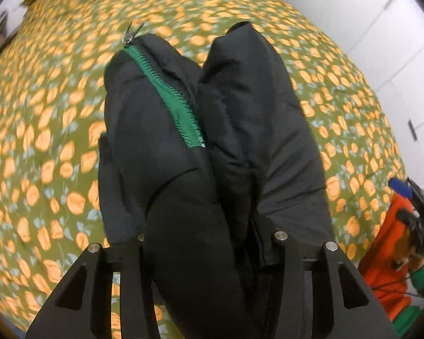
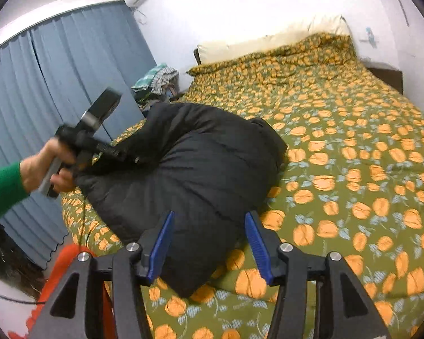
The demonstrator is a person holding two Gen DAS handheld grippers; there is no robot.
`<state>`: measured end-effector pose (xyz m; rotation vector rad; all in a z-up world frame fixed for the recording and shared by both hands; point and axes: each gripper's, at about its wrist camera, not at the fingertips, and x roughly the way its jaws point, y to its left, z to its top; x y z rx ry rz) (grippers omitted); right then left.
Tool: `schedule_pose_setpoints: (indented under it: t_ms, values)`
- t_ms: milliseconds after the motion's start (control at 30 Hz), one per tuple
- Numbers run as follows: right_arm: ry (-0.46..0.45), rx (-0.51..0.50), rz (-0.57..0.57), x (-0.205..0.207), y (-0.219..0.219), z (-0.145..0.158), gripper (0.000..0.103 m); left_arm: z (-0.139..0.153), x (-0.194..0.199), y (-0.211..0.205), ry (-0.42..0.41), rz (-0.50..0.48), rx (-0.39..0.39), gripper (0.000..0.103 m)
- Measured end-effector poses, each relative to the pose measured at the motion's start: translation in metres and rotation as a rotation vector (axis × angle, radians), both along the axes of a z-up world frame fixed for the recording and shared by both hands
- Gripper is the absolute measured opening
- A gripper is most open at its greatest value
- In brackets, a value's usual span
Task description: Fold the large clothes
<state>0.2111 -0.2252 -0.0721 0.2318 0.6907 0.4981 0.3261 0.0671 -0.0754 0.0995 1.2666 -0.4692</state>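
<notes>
A black puffer jacket point(image 2: 189, 169) lies bunched on the bed near its left edge. In the left wrist view the jacket point(image 1: 183, 141) fills the centre, with a green zipper point(image 1: 169, 90) and a metal pull at its top. My left gripper point(image 1: 209, 243) is shut on a thick fold of the jacket; its fingertips are hidden by the fabric. It also shows in the right wrist view point(image 2: 121, 155), held by a hand in a green sleeve. My right gripper point(image 2: 209, 243) is open, its blue pads point(image 2: 255, 243) either side of the jacket's near edge, not touching it.
The bed point(image 2: 353, 155) has a green cover with orange flowers and pale pillows point(image 2: 268, 41) at its head. Blue curtains point(image 2: 56, 84) hang at the left. A pile of clothes point(image 2: 155, 79) sits beside the bed. An orange object point(image 2: 67, 257) is at lower left.
</notes>
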Motion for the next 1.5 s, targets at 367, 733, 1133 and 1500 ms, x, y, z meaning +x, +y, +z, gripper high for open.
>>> schedule_pose_setpoints:
  t_ms: [367,733,1133,1500]
  values:
    - [0.077,-0.066,0.185,0.141,0.125,0.018,0.052,-0.049,0.005,0.064,0.06,0.109,-0.204,0.058]
    - [0.312,-0.289,0.264,0.246,0.236,-0.083,0.052,-0.09,0.018,0.091,0.102,0.162,-0.283,0.06]
    - [0.279,-0.317,0.257,0.237,0.228,-0.087,0.05,-0.097,0.02,0.083,0.097,0.143,-0.237,0.061]
    - [0.164,-0.156,0.334,0.059,0.15,-0.021,0.048,-0.094,0.04,0.082,0.159,0.115,-0.221,0.066]
